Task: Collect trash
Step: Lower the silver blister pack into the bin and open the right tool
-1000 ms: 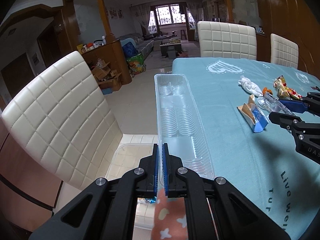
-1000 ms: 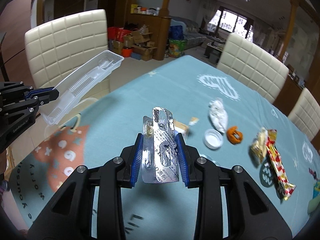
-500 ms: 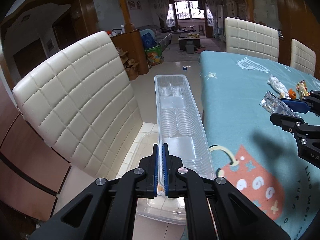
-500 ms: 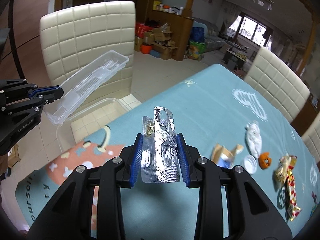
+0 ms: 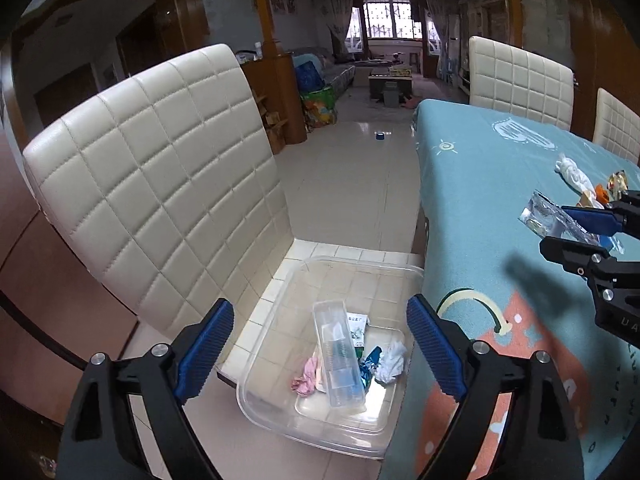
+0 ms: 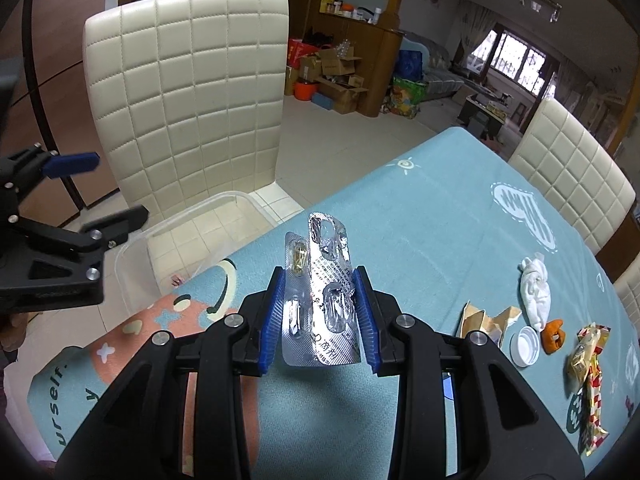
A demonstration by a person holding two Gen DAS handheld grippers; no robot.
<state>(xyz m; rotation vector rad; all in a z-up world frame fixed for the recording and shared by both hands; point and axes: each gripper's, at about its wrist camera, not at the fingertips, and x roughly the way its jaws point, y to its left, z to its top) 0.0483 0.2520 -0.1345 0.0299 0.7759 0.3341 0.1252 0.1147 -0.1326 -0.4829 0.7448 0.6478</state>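
- The left tool hangs wide open over the clear plastic bin on the cream quilted chair, beside the bench's edge.
- A long clear plastic tray lies in the bin among a pink crumpled wrapper, blue foil and a white tissue wad.
- The right tool clamps silver blister packs above the bench with its teal cloth.

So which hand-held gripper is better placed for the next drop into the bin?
Right. The right hand-held gripper is shut on the blister packs near the table edge beside the clear bin. The left hand-held gripper hangs open and empty above it.
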